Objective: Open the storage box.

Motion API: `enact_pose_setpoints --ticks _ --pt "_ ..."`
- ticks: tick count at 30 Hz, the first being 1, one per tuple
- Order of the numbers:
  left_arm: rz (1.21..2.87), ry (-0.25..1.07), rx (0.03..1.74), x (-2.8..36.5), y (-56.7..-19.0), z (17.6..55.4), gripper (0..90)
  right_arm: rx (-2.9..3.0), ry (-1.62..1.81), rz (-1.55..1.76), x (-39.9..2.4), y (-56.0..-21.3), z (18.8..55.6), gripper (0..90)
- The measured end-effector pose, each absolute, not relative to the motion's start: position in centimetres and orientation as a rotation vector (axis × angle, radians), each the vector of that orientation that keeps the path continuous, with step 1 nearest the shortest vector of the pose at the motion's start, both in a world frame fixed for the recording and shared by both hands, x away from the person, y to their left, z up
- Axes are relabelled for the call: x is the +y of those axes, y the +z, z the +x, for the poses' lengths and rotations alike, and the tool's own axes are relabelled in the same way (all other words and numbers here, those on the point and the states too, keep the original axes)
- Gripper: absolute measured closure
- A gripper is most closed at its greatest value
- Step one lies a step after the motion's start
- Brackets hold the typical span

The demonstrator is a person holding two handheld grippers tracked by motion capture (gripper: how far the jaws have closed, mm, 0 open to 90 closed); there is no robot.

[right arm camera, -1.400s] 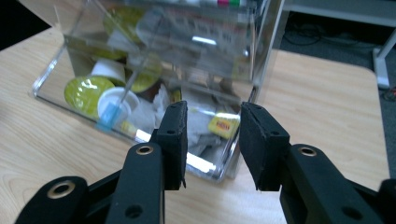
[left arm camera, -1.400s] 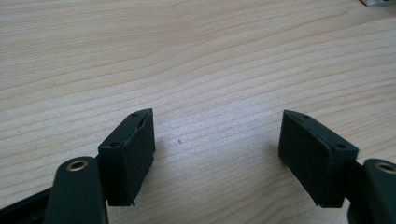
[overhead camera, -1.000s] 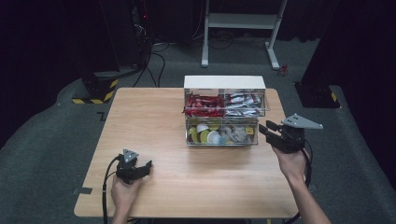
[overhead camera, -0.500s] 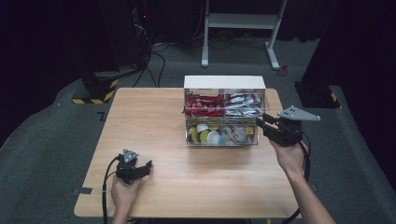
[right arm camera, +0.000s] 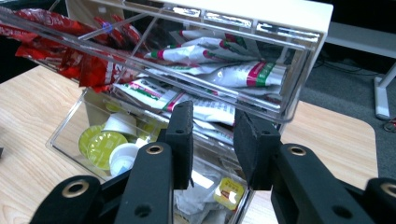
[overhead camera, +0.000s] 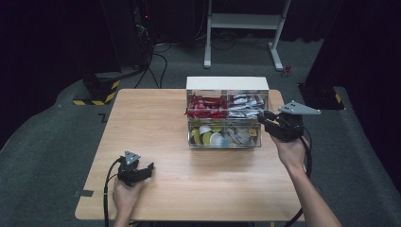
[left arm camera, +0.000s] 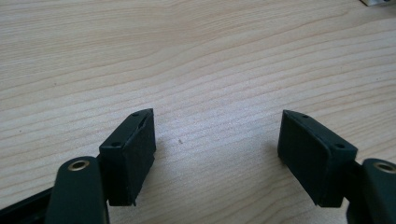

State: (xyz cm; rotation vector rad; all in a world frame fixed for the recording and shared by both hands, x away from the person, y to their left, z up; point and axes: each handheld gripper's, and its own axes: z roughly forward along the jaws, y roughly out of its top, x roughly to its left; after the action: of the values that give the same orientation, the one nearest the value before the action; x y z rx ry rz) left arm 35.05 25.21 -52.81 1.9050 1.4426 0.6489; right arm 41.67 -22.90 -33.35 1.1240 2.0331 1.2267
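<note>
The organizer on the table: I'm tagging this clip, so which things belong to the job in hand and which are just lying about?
In the job:
- organizer, clear drawers with red and silver sachets above, pods below
- upper drawer
- right tool, closed at that drawer's front right corner

Lying about:
- left tool, open, resting on the table
- white stand on the floor behind

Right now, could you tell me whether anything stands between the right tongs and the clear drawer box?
Nothing visible does. The right tongs sit at the front right corner of the drawer box, jaws nearly together with no object seen between them.
</note>
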Motion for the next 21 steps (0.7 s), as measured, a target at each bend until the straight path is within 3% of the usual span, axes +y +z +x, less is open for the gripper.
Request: enact_pose_setpoints --ticks 21 --pt "1.905 0.651 1.44 25.2 -52.8 35.0 28.4 2.033 1.222 1.1 -21.7 -32.0 42.6 69.0"
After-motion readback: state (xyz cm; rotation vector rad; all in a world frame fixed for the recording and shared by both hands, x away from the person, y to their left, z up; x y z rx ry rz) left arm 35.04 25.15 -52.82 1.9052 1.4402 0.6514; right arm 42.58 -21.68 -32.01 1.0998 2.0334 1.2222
